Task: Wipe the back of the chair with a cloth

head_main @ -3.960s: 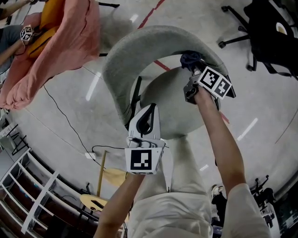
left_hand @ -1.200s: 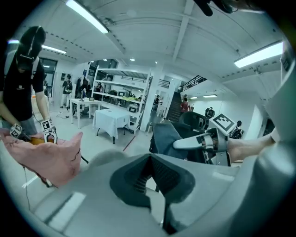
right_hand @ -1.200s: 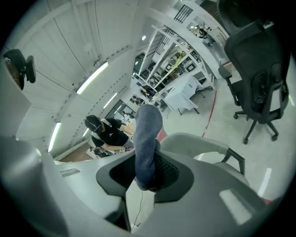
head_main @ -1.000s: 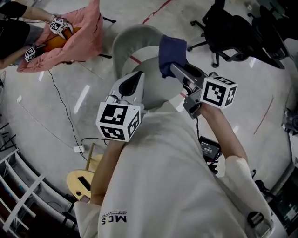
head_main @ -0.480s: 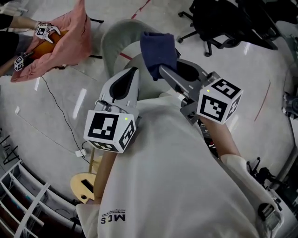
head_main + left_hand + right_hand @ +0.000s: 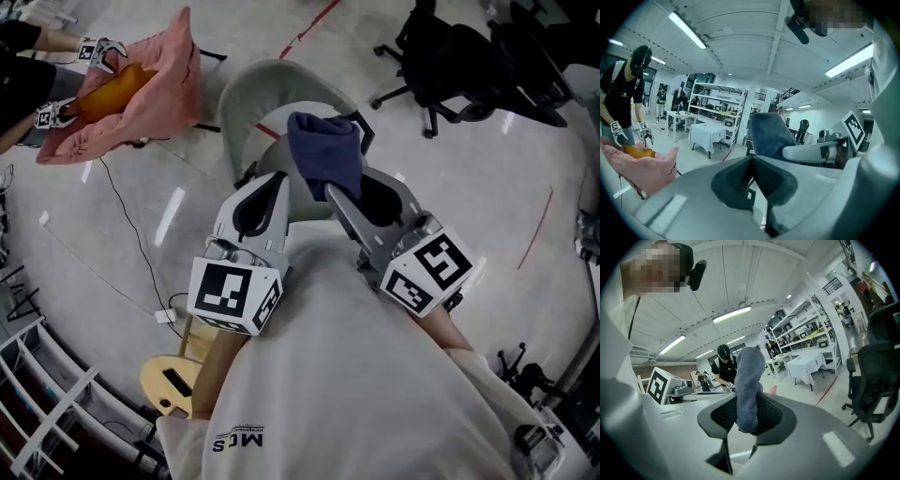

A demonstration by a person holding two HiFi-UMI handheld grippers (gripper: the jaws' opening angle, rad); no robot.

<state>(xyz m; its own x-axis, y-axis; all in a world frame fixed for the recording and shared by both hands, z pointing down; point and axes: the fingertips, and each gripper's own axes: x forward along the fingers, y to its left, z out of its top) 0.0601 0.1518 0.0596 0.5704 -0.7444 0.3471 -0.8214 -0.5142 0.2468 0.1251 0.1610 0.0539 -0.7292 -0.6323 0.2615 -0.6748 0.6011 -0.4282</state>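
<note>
Left claw (image 6: 275, 186): your jaws sat pressed together, empty.
Chair back (image 6: 270, 80): at 12 o'clock, apparently untouched.
Cloth (image 6: 325, 150): pinched upright in your right claw (image 6: 331, 193).
Risk: only its lower edge looked held, so dragging hard across the upholstery could pull it free.

a person in black (image 6: 628, 89) stood over a pink sheet (image 6: 150, 103) with something orange (image 6: 112, 92) on it. well apart sat a black office chair (image 6: 459, 56). a cable (image 6: 117, 202) crossed the floor (image 6: 84, 253) near a wooden stool (image 6: 173, 380).
</note>
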